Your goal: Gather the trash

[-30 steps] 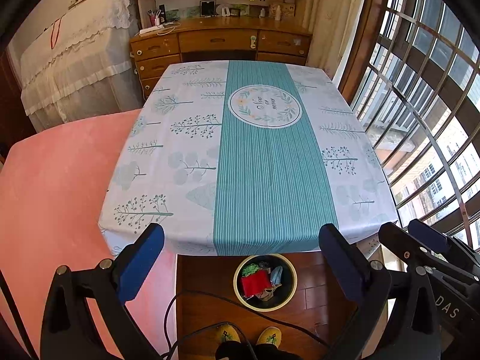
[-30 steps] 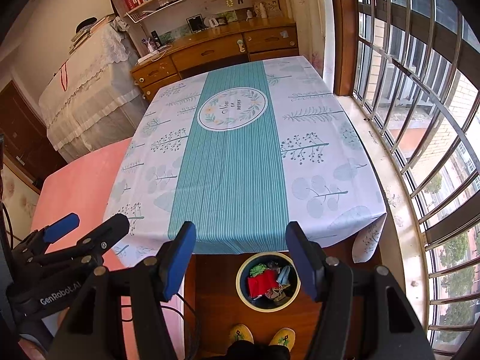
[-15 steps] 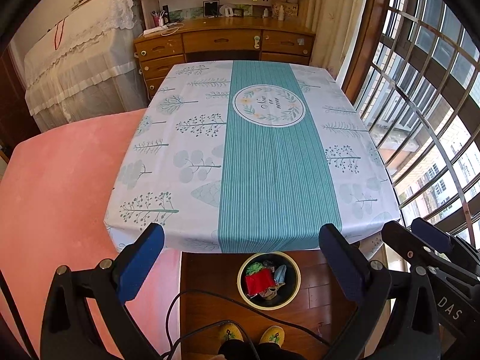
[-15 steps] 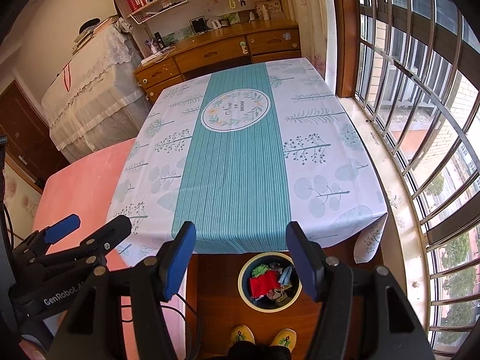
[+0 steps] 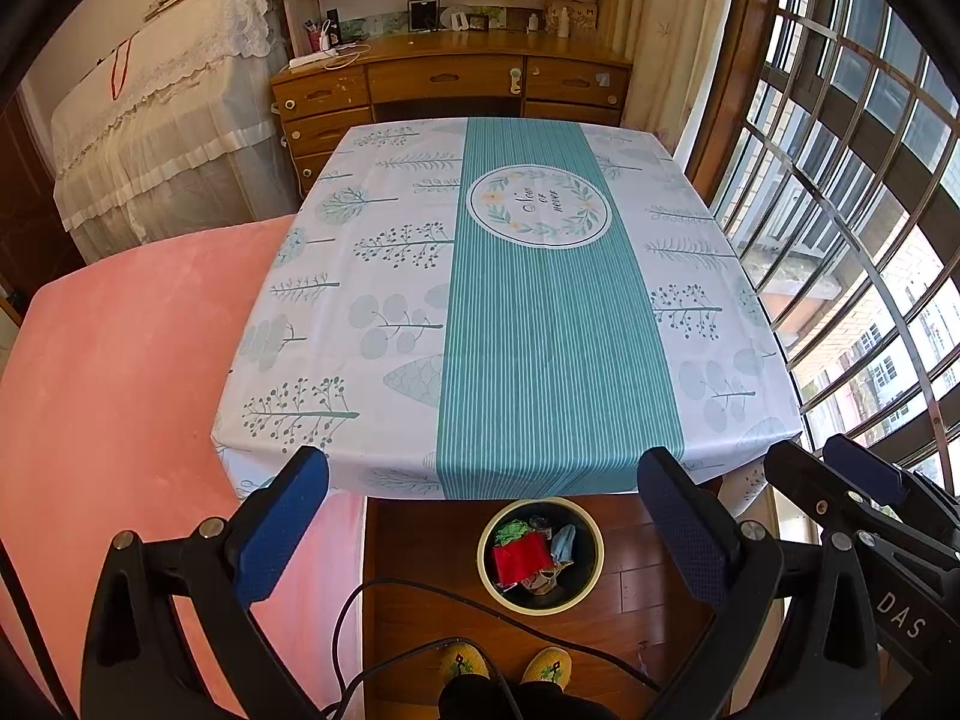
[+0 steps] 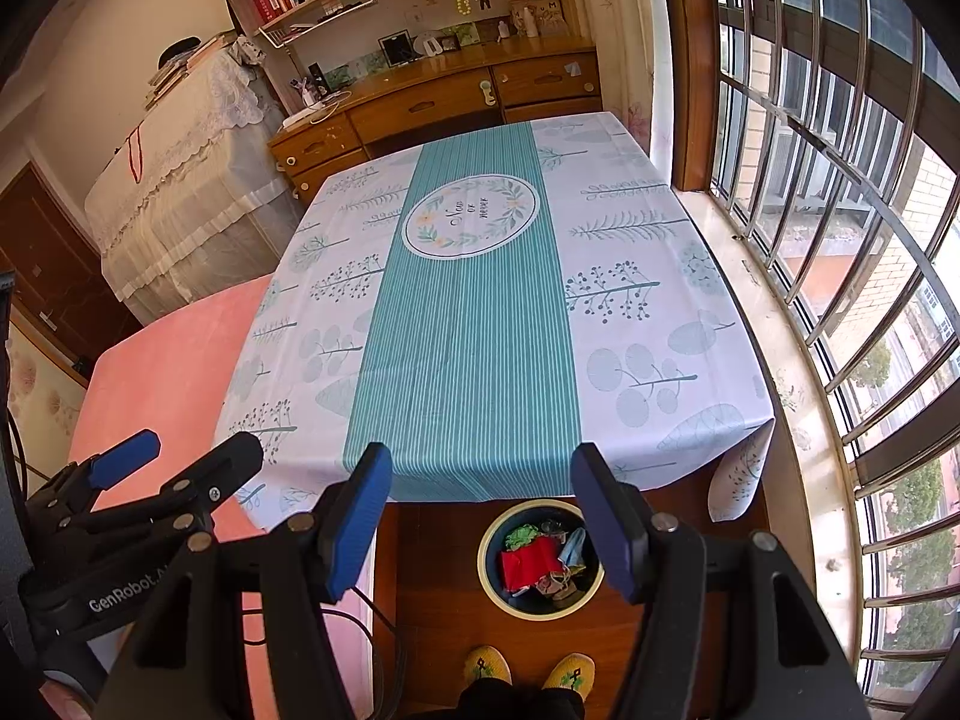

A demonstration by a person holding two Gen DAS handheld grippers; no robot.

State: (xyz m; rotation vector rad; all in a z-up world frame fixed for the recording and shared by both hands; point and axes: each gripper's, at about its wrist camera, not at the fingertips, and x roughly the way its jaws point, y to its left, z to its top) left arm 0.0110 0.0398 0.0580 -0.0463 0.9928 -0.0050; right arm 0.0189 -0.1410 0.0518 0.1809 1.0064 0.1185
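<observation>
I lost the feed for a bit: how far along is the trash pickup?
Looks finished: the trash bin on the floor holds crumpled red, green and blue scraps, and the tablecloth shows nothing on it. Left gripper and right gripper are both open and hold nothing. No trash left in view.

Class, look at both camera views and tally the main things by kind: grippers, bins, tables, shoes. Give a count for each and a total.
Grippers: 2, left gripper and right gripper
Bins: 1, bin on the floor, with trash in it
Tables: 1, table under a printed cloth
Shoes: 2, yellow shoes
Total: 6
</observation>
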